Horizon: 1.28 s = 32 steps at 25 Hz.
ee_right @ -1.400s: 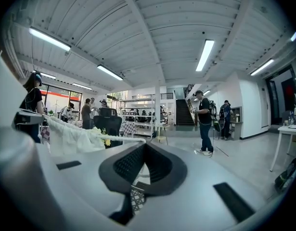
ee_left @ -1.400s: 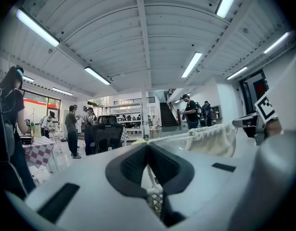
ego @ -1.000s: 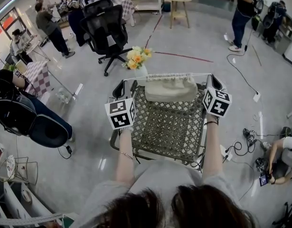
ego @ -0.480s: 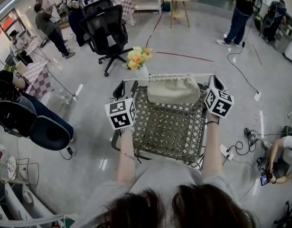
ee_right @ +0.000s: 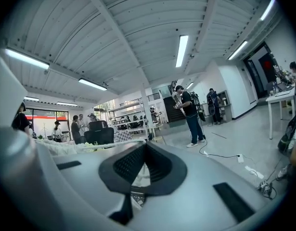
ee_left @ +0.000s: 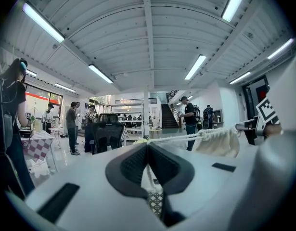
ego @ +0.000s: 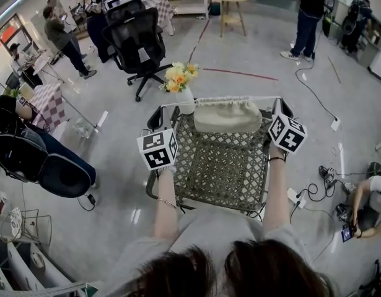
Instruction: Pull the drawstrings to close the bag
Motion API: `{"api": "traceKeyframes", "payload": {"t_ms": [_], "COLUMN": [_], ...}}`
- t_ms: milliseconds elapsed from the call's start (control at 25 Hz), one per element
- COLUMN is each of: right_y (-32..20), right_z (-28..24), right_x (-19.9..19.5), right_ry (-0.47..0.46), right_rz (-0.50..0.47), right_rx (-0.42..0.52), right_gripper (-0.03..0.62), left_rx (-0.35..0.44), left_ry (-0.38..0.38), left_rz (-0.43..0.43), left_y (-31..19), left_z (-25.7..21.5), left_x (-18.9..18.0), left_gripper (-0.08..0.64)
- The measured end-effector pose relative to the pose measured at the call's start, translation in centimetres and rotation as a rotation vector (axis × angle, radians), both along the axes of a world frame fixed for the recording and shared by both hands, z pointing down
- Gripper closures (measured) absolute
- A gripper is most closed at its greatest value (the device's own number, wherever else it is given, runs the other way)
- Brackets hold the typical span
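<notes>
Bag [ego: 227, 116] on table [ego: 218, 166], far edge. Left gripper [ego: 158, 114] left of bag, right gripper [ego: 280, 106] right; drawstring [ego: 221, 99] between them. Flower vase [ego: 184, 93] at far-left corner; office chair [ego: 137, 39] behind.

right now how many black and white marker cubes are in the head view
2. One black-and-white marker cube rides on the left tongs, at the left edge of the grey lattice table; the other on the right tongs, at its right edge.
</notes>
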State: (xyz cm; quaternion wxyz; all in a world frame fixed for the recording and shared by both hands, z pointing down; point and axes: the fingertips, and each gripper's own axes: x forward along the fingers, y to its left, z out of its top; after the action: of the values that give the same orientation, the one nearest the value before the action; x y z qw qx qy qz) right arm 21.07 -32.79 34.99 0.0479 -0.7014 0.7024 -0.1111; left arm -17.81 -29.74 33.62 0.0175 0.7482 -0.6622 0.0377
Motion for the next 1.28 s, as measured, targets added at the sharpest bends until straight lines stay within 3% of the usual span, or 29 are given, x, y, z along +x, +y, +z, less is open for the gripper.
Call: {"api": "traceKeyframes", "payload": {"t_ms": [1280], "right_y": [-0.7], "right_z": [-0.2], "right_x": [2.6], "right_ry": [-0.105], "right_rz": [0.088], "right_rx": [0.027], "right_gripper": [0.569], "left_rx": [0.028], "left_ry": [0.046], "left_rz": [-0.059], "left_y": [-0.8], "left_z": [-0.3], "left_x": [-1.3], "left_gripper": [0.532]}}
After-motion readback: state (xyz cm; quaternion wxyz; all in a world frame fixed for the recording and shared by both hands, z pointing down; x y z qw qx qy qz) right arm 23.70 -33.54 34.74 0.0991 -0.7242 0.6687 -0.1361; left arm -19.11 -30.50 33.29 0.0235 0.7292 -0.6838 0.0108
